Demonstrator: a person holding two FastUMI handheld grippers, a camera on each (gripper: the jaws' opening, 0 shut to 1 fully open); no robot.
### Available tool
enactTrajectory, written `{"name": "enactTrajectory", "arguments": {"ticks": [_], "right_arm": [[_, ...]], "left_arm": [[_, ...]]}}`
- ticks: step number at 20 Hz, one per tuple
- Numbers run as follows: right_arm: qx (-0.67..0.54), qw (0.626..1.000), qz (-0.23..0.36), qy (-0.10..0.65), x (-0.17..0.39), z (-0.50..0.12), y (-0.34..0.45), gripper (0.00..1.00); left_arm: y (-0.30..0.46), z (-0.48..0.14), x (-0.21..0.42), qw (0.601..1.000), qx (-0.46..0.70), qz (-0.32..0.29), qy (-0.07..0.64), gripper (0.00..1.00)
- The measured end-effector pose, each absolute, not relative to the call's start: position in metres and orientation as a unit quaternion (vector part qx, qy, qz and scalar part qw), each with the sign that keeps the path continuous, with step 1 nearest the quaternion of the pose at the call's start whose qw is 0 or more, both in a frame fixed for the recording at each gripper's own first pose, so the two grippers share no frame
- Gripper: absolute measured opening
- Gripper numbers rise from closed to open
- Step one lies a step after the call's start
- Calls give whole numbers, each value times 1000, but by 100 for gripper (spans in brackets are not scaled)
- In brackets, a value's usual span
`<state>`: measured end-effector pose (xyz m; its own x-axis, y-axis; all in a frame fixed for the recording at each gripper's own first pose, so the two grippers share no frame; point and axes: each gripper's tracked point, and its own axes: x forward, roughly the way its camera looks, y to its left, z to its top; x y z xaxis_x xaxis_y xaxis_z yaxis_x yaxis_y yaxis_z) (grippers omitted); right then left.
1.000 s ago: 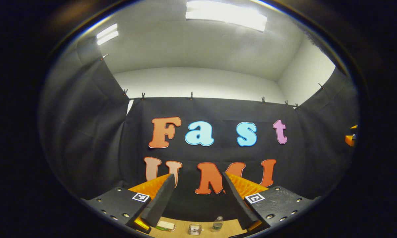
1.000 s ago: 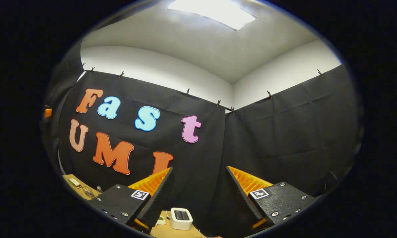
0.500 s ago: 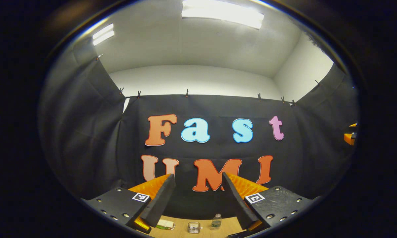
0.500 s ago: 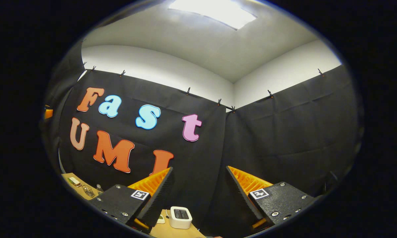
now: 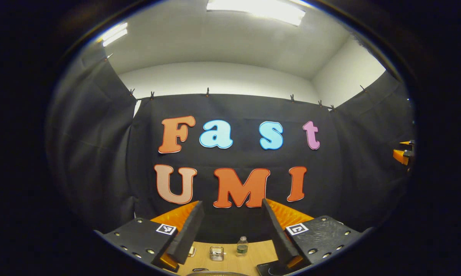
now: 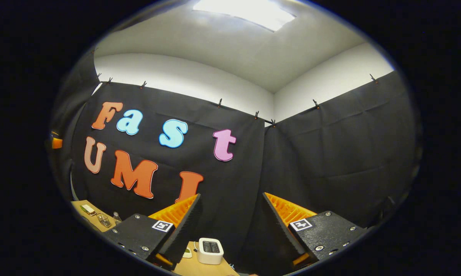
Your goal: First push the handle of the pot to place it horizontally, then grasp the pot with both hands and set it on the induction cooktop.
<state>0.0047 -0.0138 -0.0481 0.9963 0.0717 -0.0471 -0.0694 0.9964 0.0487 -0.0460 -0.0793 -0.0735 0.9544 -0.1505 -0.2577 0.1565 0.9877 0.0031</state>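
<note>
Wooden table (image 5: 253,253) beyond spread fingers (image 5: 188,234)

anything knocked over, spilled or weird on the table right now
Nothing stands out. The small bottle stands upright beside the clear box on the wooden table, and the white device sits flat. Both grippers hang open, holding nothing.

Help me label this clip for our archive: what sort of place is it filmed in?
Most likely a staged recording booth rather than a real kitchen: black cloth wall is clipped up below white room walls, a wooden table carries a small bottle, and a white appliance sits on it.
</note>
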Motion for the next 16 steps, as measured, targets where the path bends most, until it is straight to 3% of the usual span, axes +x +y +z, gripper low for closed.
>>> {"name": "enactTrajectory", "arguments": {"ticks": [2, 3, 4, 5, 6, 8, 16], "right_arm": [[29, 998, 48, 27, 8, -56, -14, 95], [32, 998, 55, 27, 9, -60, -13, 95], [34, 997, 62, 28, 11, -65, -12, 95], [36, 997, 67, 30, 13, -70, -10, 95], [38, 996, 71, 32, 16, -76, -10, 95], [45, 995, 79, 47, 19, -91, -7, 95], [57, 991, 96, 77, 27, -133, -2, 95]], "left_arm": [[-85, -86, -55, 985, 14, -83, 152, 70], [-91, -93, -60, 983, 19, -85, 163, 67], [-95, -101, -67, 980, 23, -90, 176, 49], [-98, -109, -74, 978, 32, -89, 186, 48], [-102, -119, -80, 974, 39, -97, 203, 31], [-108, -146, -97, 962, 58, -109, 246, 11], [-124, -263, -191, 869, 108, -168, 452, 3]]}}
